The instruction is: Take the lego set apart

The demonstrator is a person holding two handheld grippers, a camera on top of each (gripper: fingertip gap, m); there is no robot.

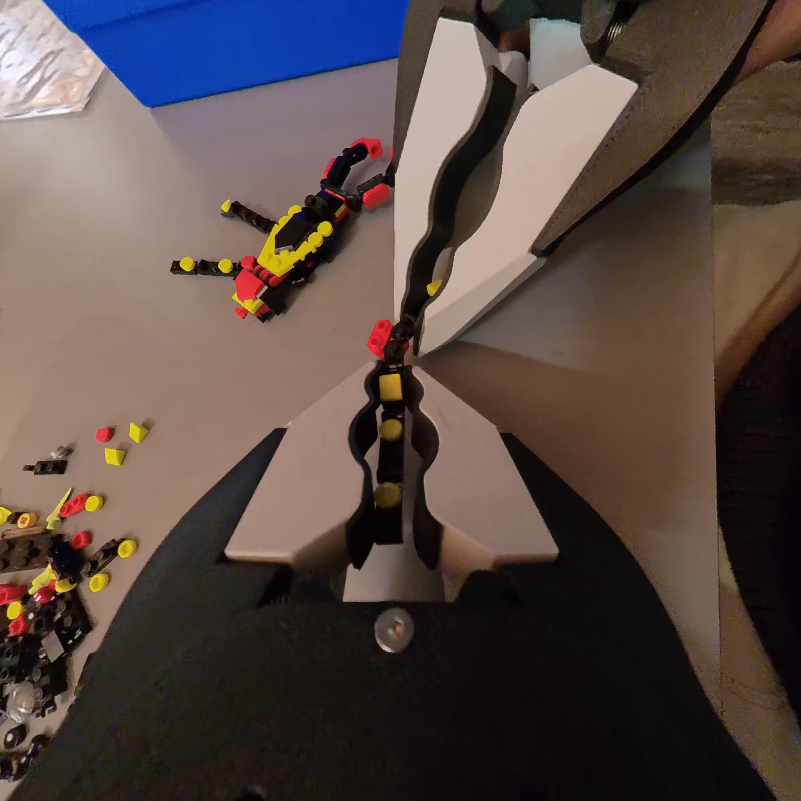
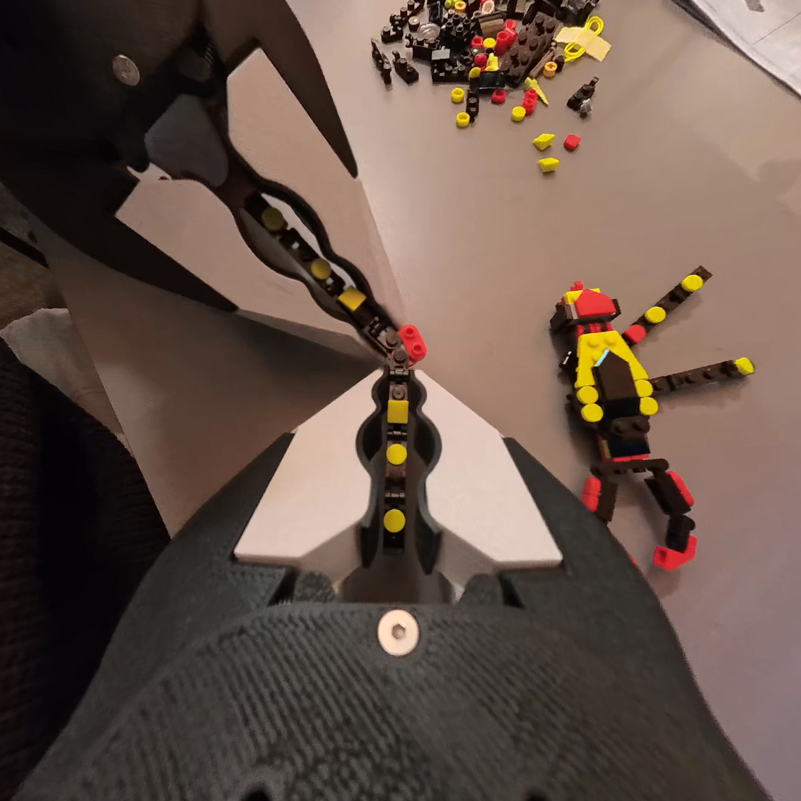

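Left gripper point(image 1: 392, 368): I see it pinched tight on one black strip point(image 1: 389, 437), which runs lengthwise between the fingers, with a yellow square tile and two yellow round studs on top.
Right gripper point(image 2: 401, 370): clamped likewise on a second black strip point(image 2: 396, 455), carrying the same yellow tile and two round studs.
Joint: the two strips meet tip to tip at a black hinge point(image 2: 396, 351) between the two grippers; a small red piece point(image 2: 413, 342) sticks out beside it.
Angle: from my right wrist view the left gripper comes in from the upper left, so the strips form a bend at the hinge.
Height: I cannot tell whether the held pieces touch the table point(image 1: 260, 368) or hang above it.
Model point(image 1: 281, 242): lying flat on the table, well apart from both grippers; yellow and black body, red head end, two black strips with yellow studs spread to one side, and red-and-black limbs at the far end.
Small bits: two yellow wedges point(image 1: 115, 456) and one red piece point(image 1: 104, 434) lie apart from the model, towards the pile.
Pile point(image 2: 490, 47): loose black, red and yellow parts heaped farther out.
Box point(image 1: 225, 43): blue, at the far side in my left wrist view.
Sheet point(image 1: 39, 65): crinkled clear plastic beside the box.
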